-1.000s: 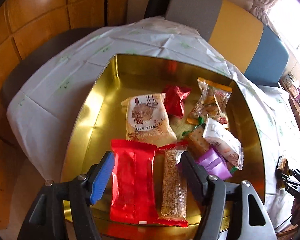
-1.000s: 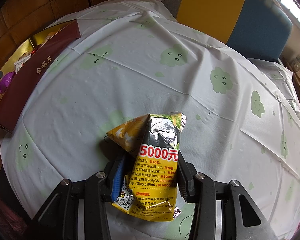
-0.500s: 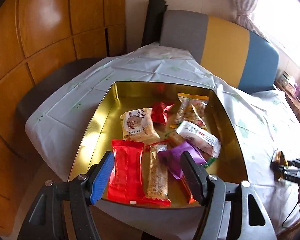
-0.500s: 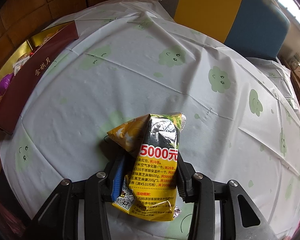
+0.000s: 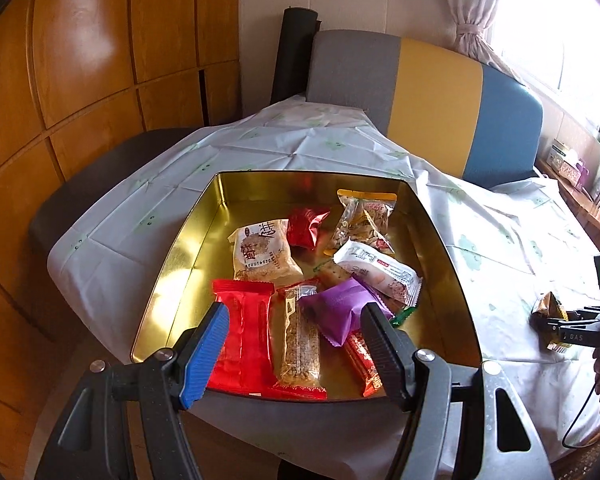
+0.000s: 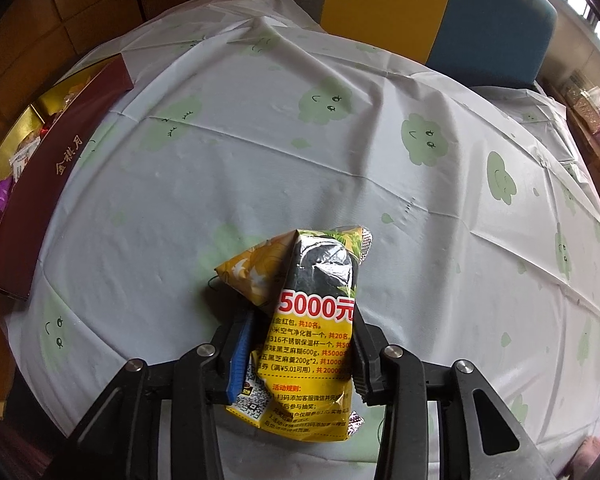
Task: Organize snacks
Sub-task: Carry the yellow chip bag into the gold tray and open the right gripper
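Observation:
A gold tin box (image 5: 180, 248) sits on the clothed table and holds several wrapped snacks, among them a red packet (image 5: 246, 344), a sesame bar (image 5: 300, 344) and a purple packet (image 5: 338, 306). My left gripper (image 5: 296, 344) is open and empty, held above the box's near edge. My right gripper (image 6: 300, 340) is shut on a yellow and black snack packet (image 6: 312, 312), just above the tablecloth. The right gripper also shows at the right edge of the left wrist view (image 5: 556, 326). The box shows at the left of the right wrist view (image 6: 20, 128).
A white tablecloth with green cloud faces (image 6: 340, 152) covers the round table. The box's dark red side (image 6: 56, 184) faces the right gripper. A grey, yellow and blue seat back (image 5: 420, 92) stands behind the table. Wooden panels (image 5: 80, 80) are at the left.
My left gripper has pulled back and up from the box, empty and still open; the snacks stay in the box. The right gripper keeps its hold on the yellow packet, barely moved.

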Action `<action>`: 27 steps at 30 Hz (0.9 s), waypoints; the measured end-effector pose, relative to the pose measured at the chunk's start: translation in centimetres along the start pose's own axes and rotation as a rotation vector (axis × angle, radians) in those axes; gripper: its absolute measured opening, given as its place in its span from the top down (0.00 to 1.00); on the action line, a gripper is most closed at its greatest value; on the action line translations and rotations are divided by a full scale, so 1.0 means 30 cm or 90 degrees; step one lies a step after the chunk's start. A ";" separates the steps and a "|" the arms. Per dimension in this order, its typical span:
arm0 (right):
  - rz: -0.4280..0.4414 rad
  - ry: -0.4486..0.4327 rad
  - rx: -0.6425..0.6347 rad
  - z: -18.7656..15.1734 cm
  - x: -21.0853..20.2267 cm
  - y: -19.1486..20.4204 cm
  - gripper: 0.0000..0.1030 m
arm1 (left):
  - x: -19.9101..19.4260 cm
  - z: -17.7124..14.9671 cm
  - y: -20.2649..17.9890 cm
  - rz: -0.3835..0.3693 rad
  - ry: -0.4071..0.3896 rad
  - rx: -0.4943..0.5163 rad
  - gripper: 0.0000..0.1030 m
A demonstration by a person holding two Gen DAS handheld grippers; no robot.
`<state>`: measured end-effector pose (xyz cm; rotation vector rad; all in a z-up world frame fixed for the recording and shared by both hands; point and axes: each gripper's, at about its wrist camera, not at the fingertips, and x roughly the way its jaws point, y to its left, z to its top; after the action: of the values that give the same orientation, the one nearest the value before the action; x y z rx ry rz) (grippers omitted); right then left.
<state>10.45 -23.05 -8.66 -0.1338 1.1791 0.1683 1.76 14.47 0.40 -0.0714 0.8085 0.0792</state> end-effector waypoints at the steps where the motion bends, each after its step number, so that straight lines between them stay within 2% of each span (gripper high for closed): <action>1: 0.005 -0.002 0.004 0.005 -0.004 0.002 0.61 | -0.001 -0.001 0.004 0.001 0.001 0.000 0.33; 9: 0.062 -0.052 -0.022 0.097 -0.096 0.103 0.62 | 0.010 -0.006 0.025 0.005 0.004 -0.010 0.33; 17: 0.141 -0.103 -0.089 0.178 -0.201 0.329 0.62 | 0.016 -0.006 0.046 0.013 0.005 -0.020 0.33; 27: 0.225 -0.129 -0.175 0.271 -0.287 0.662 0.62 | 0.017 0.003 0.070 0.023 0.003 -0.029 0.33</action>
<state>10.64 -2.56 2.05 -0.1457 0.9648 0.6419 1.99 16.60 0.03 -0.0999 0.8124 0.1323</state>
